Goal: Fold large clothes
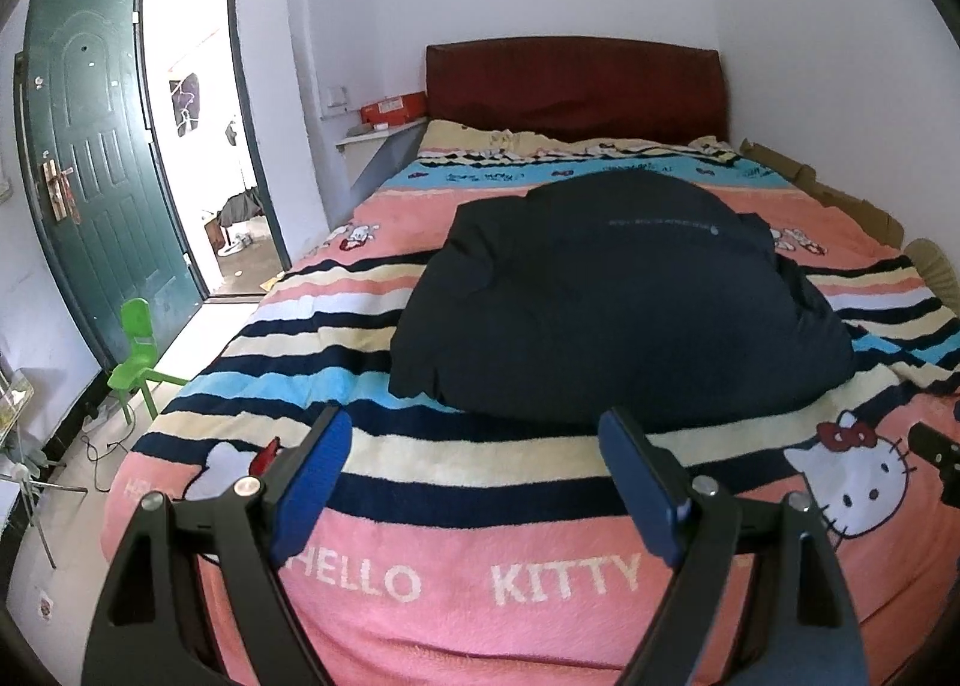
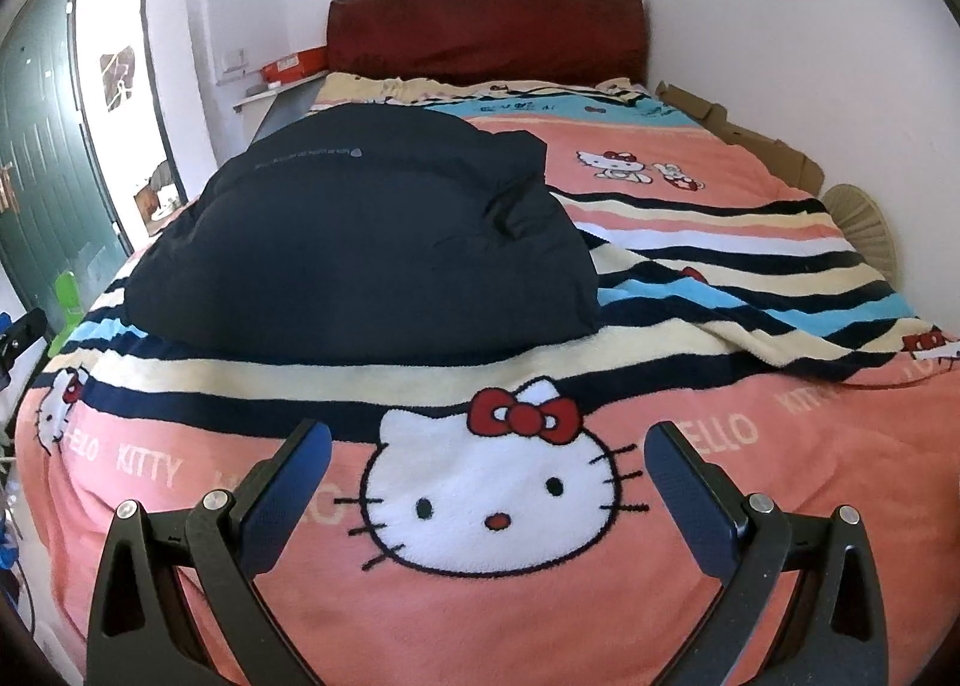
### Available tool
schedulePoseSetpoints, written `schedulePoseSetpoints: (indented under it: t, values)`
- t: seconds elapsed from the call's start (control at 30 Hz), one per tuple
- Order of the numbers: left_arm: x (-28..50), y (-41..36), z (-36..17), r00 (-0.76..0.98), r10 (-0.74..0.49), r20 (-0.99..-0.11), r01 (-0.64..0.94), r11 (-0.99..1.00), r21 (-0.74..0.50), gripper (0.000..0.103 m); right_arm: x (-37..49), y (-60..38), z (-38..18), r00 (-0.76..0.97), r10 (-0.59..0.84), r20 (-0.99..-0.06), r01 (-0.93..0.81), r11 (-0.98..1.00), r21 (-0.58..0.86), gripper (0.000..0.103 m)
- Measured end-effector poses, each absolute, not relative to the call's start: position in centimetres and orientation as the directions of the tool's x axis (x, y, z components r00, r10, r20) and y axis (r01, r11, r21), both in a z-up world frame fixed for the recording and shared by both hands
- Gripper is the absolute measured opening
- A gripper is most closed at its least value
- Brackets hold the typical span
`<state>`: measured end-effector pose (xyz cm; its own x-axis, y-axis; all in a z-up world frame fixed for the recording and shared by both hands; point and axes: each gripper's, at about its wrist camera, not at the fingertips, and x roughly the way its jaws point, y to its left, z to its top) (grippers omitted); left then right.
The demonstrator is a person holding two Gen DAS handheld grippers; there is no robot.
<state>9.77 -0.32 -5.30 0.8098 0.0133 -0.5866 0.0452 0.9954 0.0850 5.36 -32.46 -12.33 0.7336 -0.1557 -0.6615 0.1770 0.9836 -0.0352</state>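
Note:
A dark navy padded jacket (image 1: 618, 302) lies folded in a puffy bundle in the middle of the bed; it also shows in the right wrist view (image 2: 372, 242). My left gripper (image 1: 474, 434) is open and empty, hovering above the blanket just short of the jacket's near edge. My right gripper (image 2: 489, 440) is open and empty, above the Hello Kitty face on the blanket, to the right of the jacket and nearer the foot of the bed.
The bed is covered by a pink striped Hello Kitty blanket (image 1: 456, 596) with a red headboard (image 1: 573, 86). A green door (image 1: 96, 158) stands open at left, with a green child's chair (image 1: 138, 362). Cardboard (image 1: 840, 194) lines the right wall.

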Motion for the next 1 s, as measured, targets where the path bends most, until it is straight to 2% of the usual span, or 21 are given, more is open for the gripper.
schedulePoseSetpoints:
  t: [0.43,1.0]
  values:
    - [10.6,-1.4,-7.3,0.780,0.001,-0.626,0.081,0.991,0.103,0.084,6.0,-30.8,-12.5,0.745,-0.180,-0.643,0.121,0.983,-0.136,0.102]
    - [10.6,-2.1,-7.4,0.779,-0.018,-0.627,0.096,0.991,0.091,0.084,6.2,-30.9,-13.3,0.742,-0.159,-0.651,0.111,0.987,-0.115,0.102]
